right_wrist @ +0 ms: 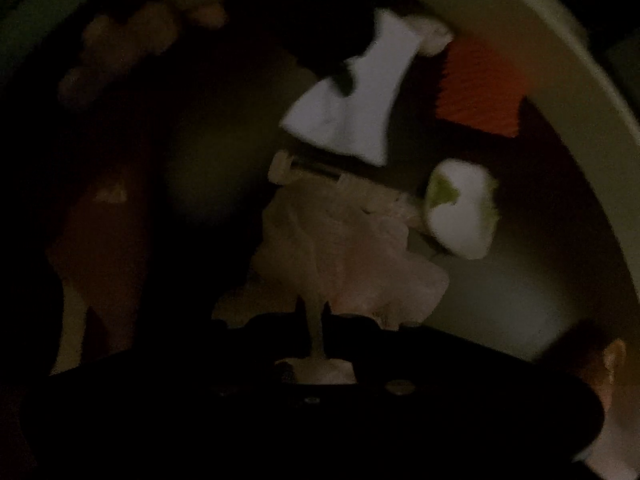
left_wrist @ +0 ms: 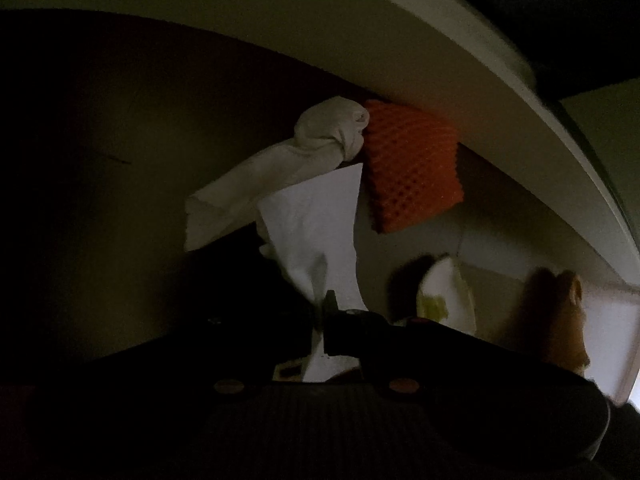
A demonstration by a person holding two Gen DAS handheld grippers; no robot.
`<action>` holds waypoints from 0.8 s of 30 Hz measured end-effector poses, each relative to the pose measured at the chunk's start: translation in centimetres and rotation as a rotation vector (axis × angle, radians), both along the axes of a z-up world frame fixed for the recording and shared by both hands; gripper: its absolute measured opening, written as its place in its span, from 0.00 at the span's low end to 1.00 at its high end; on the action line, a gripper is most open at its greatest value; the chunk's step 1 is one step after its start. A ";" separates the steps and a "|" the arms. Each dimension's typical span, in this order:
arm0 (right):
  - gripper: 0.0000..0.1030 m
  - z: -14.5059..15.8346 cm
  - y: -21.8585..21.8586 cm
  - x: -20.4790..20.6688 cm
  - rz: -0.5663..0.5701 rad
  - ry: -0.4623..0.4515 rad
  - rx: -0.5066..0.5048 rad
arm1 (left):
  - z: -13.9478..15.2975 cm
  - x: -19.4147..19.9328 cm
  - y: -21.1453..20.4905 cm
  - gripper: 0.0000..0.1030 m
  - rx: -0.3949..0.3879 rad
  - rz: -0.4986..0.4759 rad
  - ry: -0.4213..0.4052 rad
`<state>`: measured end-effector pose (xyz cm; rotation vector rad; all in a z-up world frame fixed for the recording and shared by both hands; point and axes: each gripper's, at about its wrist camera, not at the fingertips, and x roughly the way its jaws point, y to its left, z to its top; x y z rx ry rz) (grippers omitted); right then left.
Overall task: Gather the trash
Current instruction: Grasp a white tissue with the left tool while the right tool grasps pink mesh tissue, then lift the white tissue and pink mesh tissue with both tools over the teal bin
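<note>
The scene is dim. In the left wrist view my left gripper (left_wrist: pixel 322 308) is shut on a white tissue (left_wrist: pixel 316 232) that fans out beyond the fingers. Past it lie a knotted white cloth (left_wrist: pixel 320 136) and an orange waffle-textured sponge (left_wrist: pixel 412 164). In the right wrist view my right gripper (right_wrist: pixel 316 312) is shut on a crumpled pale wrapper (right_wrist: pixel 344 252). Further out there, the white tissue (right_wrist: pixel 360 108) hangs from a dark shape, beside the orange sponge (right_wrist: pixel 480 88). A white wad with a green stain (right_wrist: pixel 464 208) lies to the right.
A curved pale rim (left_wrist: pixel 440 60) arcs over the top and right of both views. The green-stained wad (left_wrist: pixel 444 296) and a brown-orange object (left_wrist: pixel 568 320) lie to the right of my left gripper. Blurred brownish lumps (right_wrist: pixel 132 48) show at upper left in the right wrist view.
</note>
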<state>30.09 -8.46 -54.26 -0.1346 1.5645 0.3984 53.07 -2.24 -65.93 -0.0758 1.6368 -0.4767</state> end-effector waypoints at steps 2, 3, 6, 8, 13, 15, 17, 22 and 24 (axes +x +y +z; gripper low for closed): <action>0.01 1.3 0.1 0.2 -0.024 -0.025 -0.013 | 1.6 0.0 0.9 0.04 0.001 -0.013 -0.012; 0.01 2.2 -0.1 0.2 -0.036 -0.038 -0.019 | 2.6 0.0 1.4 0.04 0.001 -0.014 -0.019; 0.01 4.5 -0.8 0.3 -0.061 -0.078 -0.035 | 5.8 0.1 3.0 0.04 -0.006 -0.013 -0.048; 0.01 6.5 -1.2 0.5 -0.072 -0.108 -0.045 | 8.1 0.2 4.0 0.04 -0.012 -0.009 -0.070; 0.01 12.6 -2.1 1.0 -0.087 -0.225 -0.048 | 14.8 -0.1 6.5 0.04 -0.015 -0.006 -0.138; 0.01 15.4 -2.1 1.2 -0.087 -0.280 -0.043 | 18.0 -0.2 7.4 0.04 -0.017 -0.004 -0.183; 0.01 18.0 -1.7 1.3 -0.090 -0.330 -0.039 | 21.3 -0.1 8.5 0.04 -0.010 0.002 -0.231; 0.01 24.5 -0.6 1.5 -0.081 -0.455 -0.007 | 29.3 -0.6 11.0 0.04 0.001 0.030 -0.350; 0.01 27.4 0.2 1.3 -0.057 -0.515 0.010 | 32.4 -1.0 12.0 0.04 0.008 0.038 -0.404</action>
